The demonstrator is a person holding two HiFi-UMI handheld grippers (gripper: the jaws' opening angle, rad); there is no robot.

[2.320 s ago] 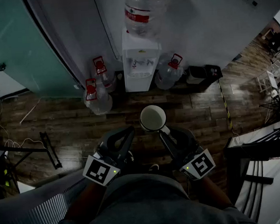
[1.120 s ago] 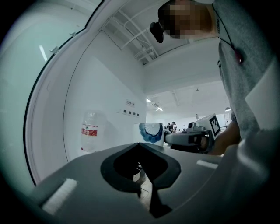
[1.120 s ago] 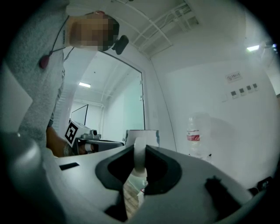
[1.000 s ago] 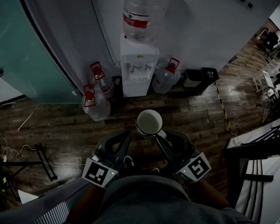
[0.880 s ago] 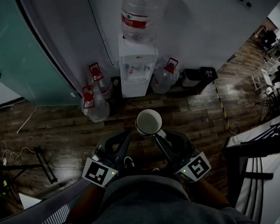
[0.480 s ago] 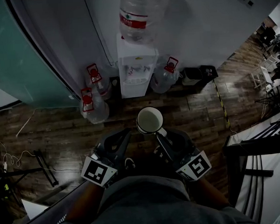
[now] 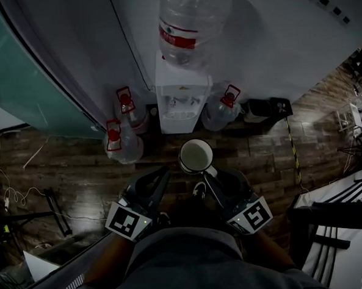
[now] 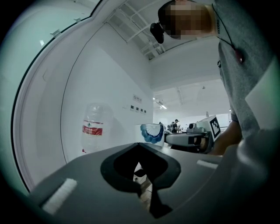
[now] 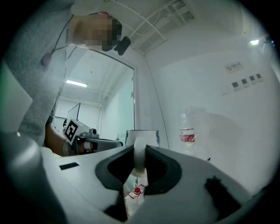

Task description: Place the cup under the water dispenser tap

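Note:
A white cup (image 7: 196,155) with a blue pattern hangs upright above the wood floor, in front of the white water dispenser (image 7: 181,93). My right gripper (image 7: 208,174) is shut on its handle (image 9: 139,158), and the cup's body (image 9: 142,136) rises just past the jaws. My left gripper (image 7: 165,170) is level beside it on the left, shut with nothing in it. From the left gripper view the cup (image 8: 150,133) shows to the right of that gripper (image 8: 139,145). A large clear bottle (image 7: 191,25) sits on top of the dispenser, whose taps sit in a recess in its front.
Three big water jugs with red caps stand on the floor round the dispenser: two on its left (image 7: 124,143) (image 7: 130,107), one on its right (image 7: 222,109). A black bin (image 7: 265,108) is further right. A teal glass wall (image 7: 17,65) runs along the left.
Both grippers and the cup have moved forward toward the dispenser, which now looks larger and nearer. The grip on the cup's handle has not changed.

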